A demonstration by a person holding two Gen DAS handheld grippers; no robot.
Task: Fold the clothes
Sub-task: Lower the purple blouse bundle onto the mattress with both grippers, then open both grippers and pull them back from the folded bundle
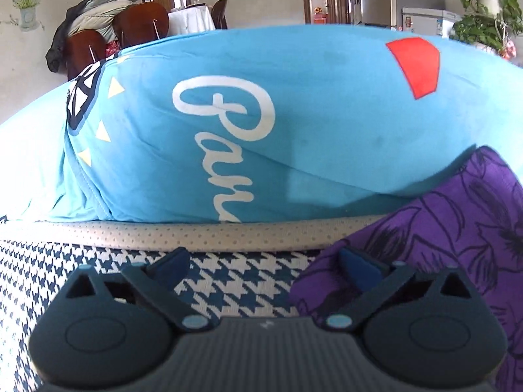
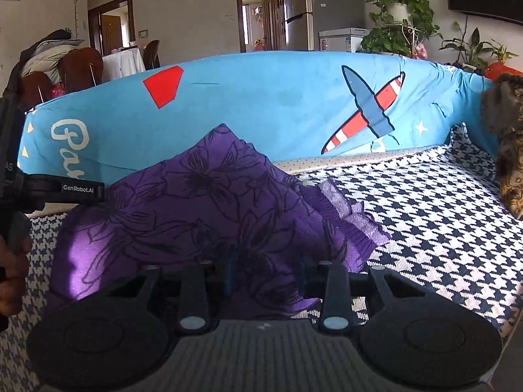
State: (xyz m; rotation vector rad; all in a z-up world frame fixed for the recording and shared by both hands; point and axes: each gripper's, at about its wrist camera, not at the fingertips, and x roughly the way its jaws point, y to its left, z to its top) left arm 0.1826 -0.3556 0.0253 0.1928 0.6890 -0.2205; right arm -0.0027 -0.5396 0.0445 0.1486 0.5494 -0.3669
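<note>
Between the two blue fingers of my left tool [image 1: 263, 266] I see only the black-and-white checked sofa cover [image 1: 235, 281]. Its jaws stand wide and hold nothing. The right finger [image 1: 358, 269] is just at the edge of the purple flower-print garment [image 1: 457, 228], and I cannot tell if it touches.

My right tool [image 2: 266, 274] is set narrow, and its jaws pinch the near edge of the same purple garment [image 2: 196, 202]. The cloth rises from the tool into a peak, then falls back onto the seat. A lighter purple frill [image 2: 356, 219] hangs at its right side.

The garment lies on the checked cover [image 2: 425, 215] of the sofa seat. Behind it is the sofa back, wrapped in a blue sheet [image 2: 261, 104] with a red patch, white writing and a striped plane. At the left edge of the right view, a hand [image 2: 11, 268] grips the handle of the left tool. A brown furry thing [image 2: 506, 150] sits on the far right of the seat.
</note>
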